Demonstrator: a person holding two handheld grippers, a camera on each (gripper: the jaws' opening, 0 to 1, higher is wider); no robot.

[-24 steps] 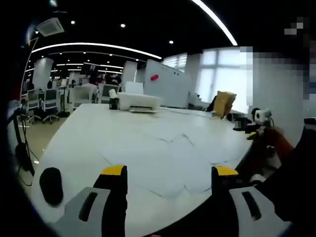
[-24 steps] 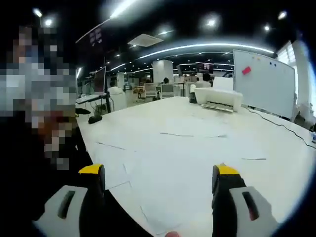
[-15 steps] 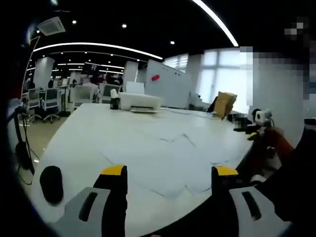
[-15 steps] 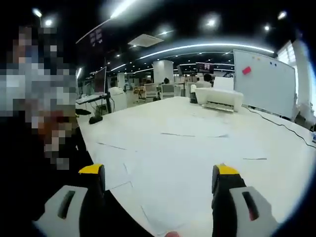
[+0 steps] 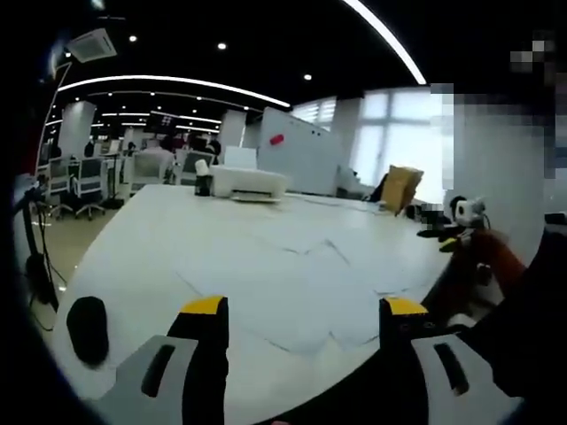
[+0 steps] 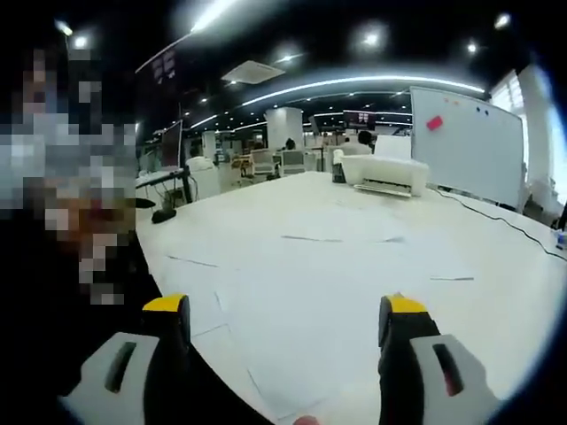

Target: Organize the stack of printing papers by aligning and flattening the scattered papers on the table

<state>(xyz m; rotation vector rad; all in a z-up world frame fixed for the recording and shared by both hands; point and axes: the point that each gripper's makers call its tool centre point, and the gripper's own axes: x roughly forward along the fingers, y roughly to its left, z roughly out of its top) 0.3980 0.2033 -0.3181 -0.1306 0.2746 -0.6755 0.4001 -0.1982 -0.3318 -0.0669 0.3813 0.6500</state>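
Both claws hang spread wide and grip nothing: left claw [image 5: 304, 314], right claw [image 6: 287, 310], each above the near edge of the big white table [image 5: 159, 221]. Loose white papers [image 5: 292, 283] lie flat and scattered over the table's middle, overlapping at skewed angles, corners pointing different ways; their number cannot be told. One white printer [image 5: 248, 182] sits at the far edge. One black mouse [image 5: 87, 329] lies near the left edge.
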